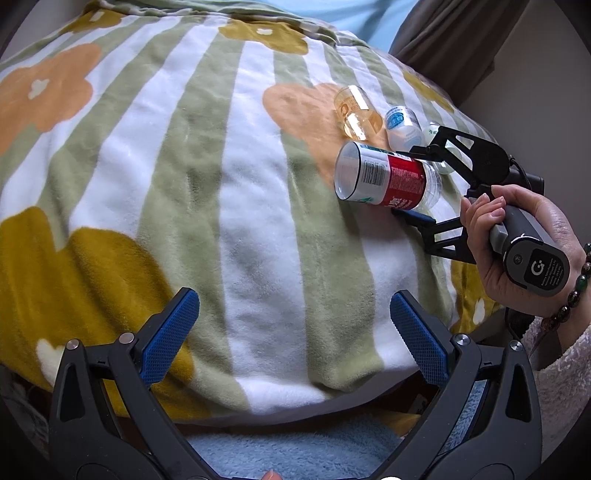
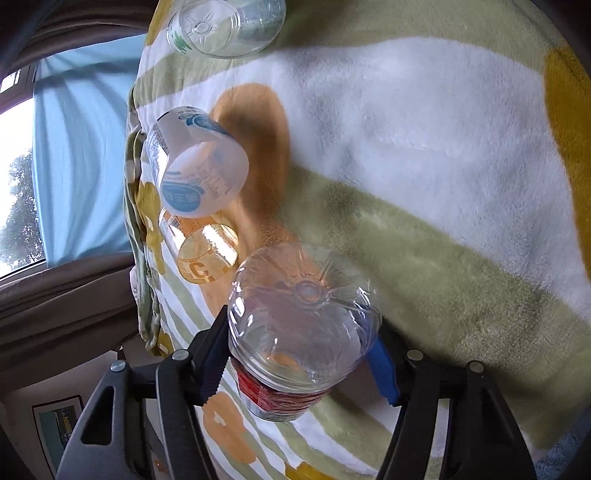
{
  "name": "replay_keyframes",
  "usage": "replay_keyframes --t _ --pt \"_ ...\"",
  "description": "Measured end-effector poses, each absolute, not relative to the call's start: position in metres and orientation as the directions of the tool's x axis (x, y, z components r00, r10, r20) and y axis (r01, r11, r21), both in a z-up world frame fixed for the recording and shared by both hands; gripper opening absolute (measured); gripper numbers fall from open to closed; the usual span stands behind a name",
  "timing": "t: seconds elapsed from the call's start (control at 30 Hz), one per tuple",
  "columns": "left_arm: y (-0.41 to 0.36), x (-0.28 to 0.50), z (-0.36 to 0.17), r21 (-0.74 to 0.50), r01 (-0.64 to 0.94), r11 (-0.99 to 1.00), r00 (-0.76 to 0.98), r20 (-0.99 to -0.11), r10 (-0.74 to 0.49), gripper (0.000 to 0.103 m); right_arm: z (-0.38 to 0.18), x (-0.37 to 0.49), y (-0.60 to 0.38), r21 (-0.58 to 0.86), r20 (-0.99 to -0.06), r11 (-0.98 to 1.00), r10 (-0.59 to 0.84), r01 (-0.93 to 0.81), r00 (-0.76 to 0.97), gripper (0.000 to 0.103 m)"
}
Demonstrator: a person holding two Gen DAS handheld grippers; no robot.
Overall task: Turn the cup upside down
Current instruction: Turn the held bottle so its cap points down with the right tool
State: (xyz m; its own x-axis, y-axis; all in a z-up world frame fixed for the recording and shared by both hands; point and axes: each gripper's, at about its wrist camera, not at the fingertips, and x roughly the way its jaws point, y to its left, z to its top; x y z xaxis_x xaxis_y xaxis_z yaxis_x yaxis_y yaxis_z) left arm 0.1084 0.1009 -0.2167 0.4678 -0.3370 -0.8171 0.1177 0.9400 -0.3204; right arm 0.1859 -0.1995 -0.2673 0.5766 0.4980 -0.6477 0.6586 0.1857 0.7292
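A clear plastic cup with a red and white label (image 1: pixel 384 177) is held on its side above the striped flower blanket, its open mouth facing left. My right gripper (image 1: pixel 408 182) is shut on it. In the right wrist view the cup's clear ribbed bottom (image 2: pixel 301 328) fills the space between the fingers of the right gripper (image 2: pixel 301 363). My left gripper (image 1: pixel 295 328) is open and empty, low over the blanket's near edge, well to the left of and below the cup.
Three more cups stand mouth down on the blanket (image 1: pixel 229 206) behind the held one: an amber one (image 1: pixel 356 112), a white and blue one (image 1: pixel 404 127) and a clear one (image 2: pixel 225 26). A curtain (image 2: pixel 77 162) and window lie beyond the blanket's edge.
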Motion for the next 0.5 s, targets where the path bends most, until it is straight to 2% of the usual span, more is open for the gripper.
replay_keyframes --t 0.27,0.4,0.5 --pt "0.101 0.106 -0.210 -0.298 0.112 0.948 0.484 -0.817 -0.314 0.103 -0.219 0.198 -0.201 0.762 -0.645 0.463 0.488 0.452 0.587 0.062" --pt "0.100 0.102 -0.204 -0.253 0.091 0.963 0.539 -0.801 -0.261 0.103 -0.190 0.208 -0.193 0.640 -0.705 0.725 0.421 0.256 0.570 0.062" --pt "0.099 0.103 -0.201 -0.255 0.084 0.963 0.555 -0.791 -0.257 0.103 -0.175 0.206 -0.174 0.459 -0.739 0.886 0.343 0.061 0.579 0.062"
